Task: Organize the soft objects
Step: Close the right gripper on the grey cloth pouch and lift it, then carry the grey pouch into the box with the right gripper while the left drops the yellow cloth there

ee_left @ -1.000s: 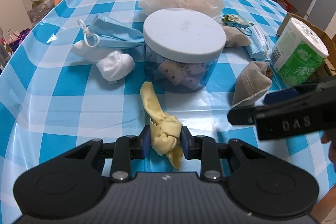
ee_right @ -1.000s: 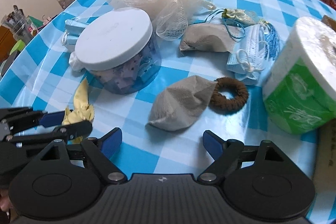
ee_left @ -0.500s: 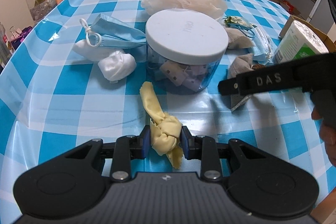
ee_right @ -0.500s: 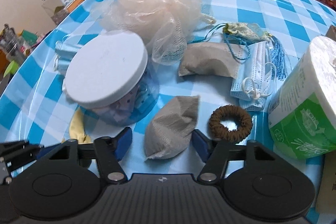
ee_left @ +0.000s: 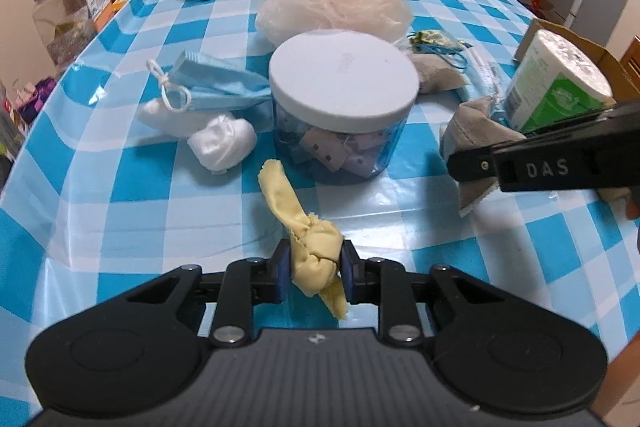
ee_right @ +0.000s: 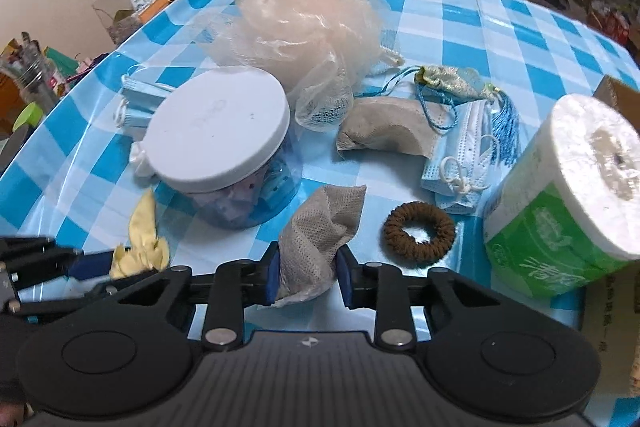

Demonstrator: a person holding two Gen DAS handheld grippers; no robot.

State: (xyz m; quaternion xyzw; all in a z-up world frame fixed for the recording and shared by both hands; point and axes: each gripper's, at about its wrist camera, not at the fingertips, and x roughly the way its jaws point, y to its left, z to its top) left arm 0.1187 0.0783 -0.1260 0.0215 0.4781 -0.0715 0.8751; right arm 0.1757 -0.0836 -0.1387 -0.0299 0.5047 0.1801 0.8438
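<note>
Right wrist: claw (ee_right: pixel 306 277) pinching grey pouch (ee_right: pixel 320 227) (lower end hidden).

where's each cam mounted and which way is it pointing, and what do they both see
Left wrist: on the left gripper, angled down at the table; its jaws clamp the yellow cloth; the right gripper enters at right.
Right wrist: on the right gripper, angled down; its jaws, just closed, pinch the grey pouch; the left gripper shows at lower left.
Shared: white-lidded jar, mesh pouf, both held items.

Two grey pouches (ee_right: pixel 320 227) (one between the right jaws), about three face masks (ee_right: pixel 460 155), one scrunchie (ee_right: pixel 420 229), one jar (ee_right: pixel 218 143).
</note>
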